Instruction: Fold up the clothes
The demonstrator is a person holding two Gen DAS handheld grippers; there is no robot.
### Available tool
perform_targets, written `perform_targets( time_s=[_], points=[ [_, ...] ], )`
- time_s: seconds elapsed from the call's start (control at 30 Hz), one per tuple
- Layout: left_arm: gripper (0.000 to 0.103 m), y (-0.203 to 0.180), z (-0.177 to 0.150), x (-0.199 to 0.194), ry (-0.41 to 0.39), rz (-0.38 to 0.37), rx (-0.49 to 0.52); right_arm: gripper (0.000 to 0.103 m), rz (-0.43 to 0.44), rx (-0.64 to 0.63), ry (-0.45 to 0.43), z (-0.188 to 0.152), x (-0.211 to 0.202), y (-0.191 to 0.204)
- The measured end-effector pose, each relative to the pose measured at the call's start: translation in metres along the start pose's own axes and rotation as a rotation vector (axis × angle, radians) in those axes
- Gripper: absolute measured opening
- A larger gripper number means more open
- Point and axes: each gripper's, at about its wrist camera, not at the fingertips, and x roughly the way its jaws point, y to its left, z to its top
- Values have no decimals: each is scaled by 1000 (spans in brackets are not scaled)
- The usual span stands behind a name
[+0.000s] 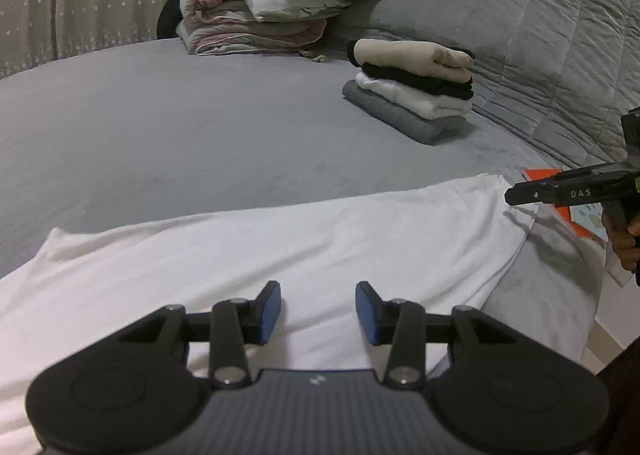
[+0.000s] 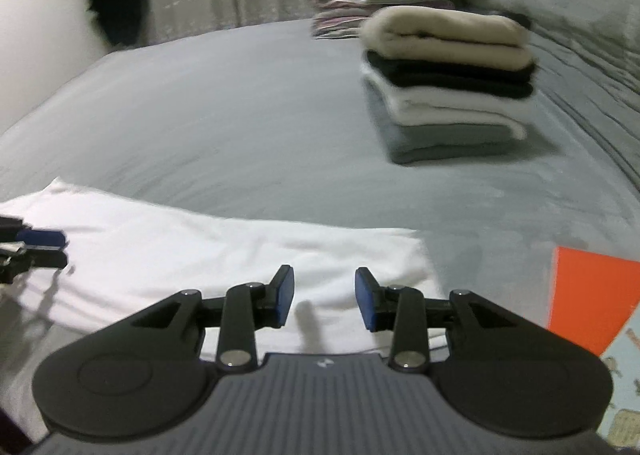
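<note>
Both grippers, left [image 1: 318, 311] and right [image 2: 324, 297], are hovering with jaws parted and empty over the white garment [image 1: 280, 239]; one fold is apparently laid; next: regripping an edge

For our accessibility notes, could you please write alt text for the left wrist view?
The left gripper, jaws open and empty, hovers over a white garment spread flat on a grey bed. Beyond it stands a stack of folded clothes, with piled bedding further back. The right gripper enters at the right edge.
</note>
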Motion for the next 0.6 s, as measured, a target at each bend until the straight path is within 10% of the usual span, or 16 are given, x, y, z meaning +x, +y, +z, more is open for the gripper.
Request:
perform_targets(
  time_s=[0.6],
  points=[
    [42,22,-43,-56,-4,-38,114,35,407,-431,-19,-17,4,151]
  ],
)
